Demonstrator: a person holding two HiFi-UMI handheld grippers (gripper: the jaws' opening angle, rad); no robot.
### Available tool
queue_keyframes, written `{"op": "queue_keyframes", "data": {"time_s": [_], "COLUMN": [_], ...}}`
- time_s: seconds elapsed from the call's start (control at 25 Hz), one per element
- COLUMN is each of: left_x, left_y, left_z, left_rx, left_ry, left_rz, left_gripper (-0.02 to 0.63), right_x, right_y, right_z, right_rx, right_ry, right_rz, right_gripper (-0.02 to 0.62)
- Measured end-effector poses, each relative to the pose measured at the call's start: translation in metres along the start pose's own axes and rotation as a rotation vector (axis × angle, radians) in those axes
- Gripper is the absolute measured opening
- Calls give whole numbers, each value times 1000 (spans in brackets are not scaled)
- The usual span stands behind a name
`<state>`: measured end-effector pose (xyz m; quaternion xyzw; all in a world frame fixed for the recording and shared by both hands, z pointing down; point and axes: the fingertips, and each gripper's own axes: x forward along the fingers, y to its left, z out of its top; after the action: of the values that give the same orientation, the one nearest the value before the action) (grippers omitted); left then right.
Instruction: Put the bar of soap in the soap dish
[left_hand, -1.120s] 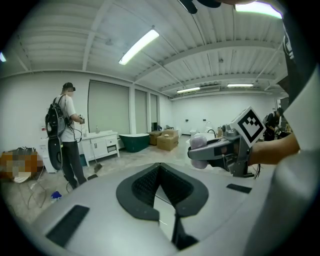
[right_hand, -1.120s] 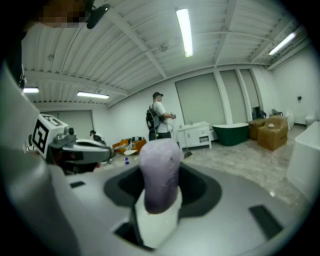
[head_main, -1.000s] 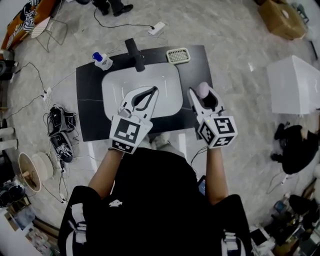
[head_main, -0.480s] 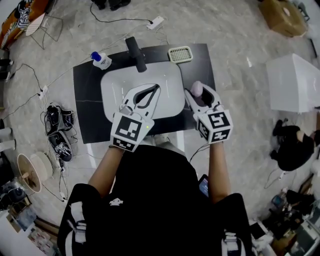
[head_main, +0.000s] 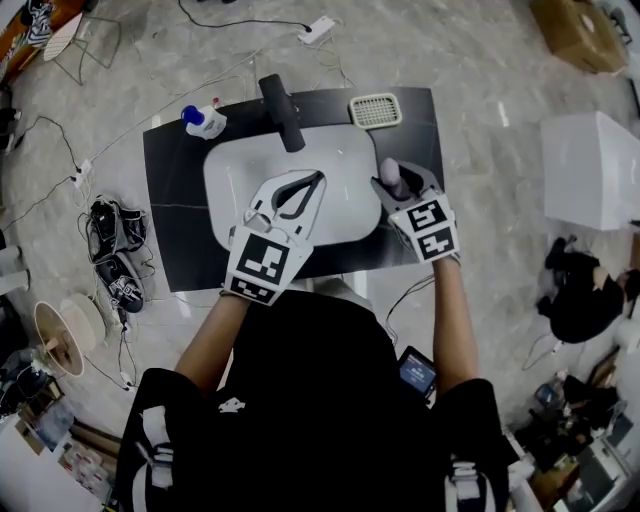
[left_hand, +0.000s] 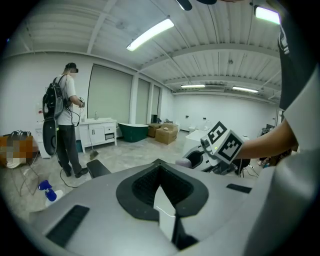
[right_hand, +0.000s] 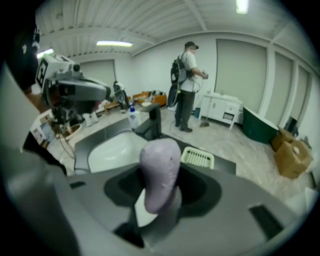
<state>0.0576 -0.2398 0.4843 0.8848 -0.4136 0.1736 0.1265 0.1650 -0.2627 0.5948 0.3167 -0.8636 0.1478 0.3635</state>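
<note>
You are holding the bar of soap (head_main: 390, 177), a pale lilac lump, clamped end-up between the jaws of your right gripper (head_main: 397, 180), with its rounded top sticking out past the tips. In the right gripper view the bar of soap (right_hand: 160, 172) is filling the gap, and the jaws of the right gripper (right_hand: 157, 200) are pressing on it from both sides. In the head view it is hanging over the black counter (head_main: 180, 230), just beside the white basin (head_main: 240, 170) at its 9 o'clock. The soap dish (head_main: 376, 110), a pale slotted tray, is lying at its 12 o'clock near the counter's far edge, apart from the soap. Your left gripper (head_main: 305, 185) is hovering over the basin with its jaws together and nothing between them. The black faucet (head_main: 283, 110) is standing at the basin's 12 o'clock, and a blue-capped bottle (head_main: 205, 121) at its 11 o'clock.
</note>
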Motion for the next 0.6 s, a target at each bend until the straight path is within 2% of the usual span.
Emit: {"op": "queue_keyframes", "data": {"time_s": [0.24, 0.6], "left_x": [10, 17], "left_y": [21, 40], "left_z": [-7, -31], "left_rx": [-24, -53], "left_ry": [16, 61], "left_rz": [12, 18], "left_gripper": [25, 25], "right_x": [53, 110], "right_y": [-19, -72], "right_z": [-21, -13], "right_rx": [-169, -425], "right_ry": [203, 336], "right_rz": [66, 55], "right_gripper": [207, 207]}}
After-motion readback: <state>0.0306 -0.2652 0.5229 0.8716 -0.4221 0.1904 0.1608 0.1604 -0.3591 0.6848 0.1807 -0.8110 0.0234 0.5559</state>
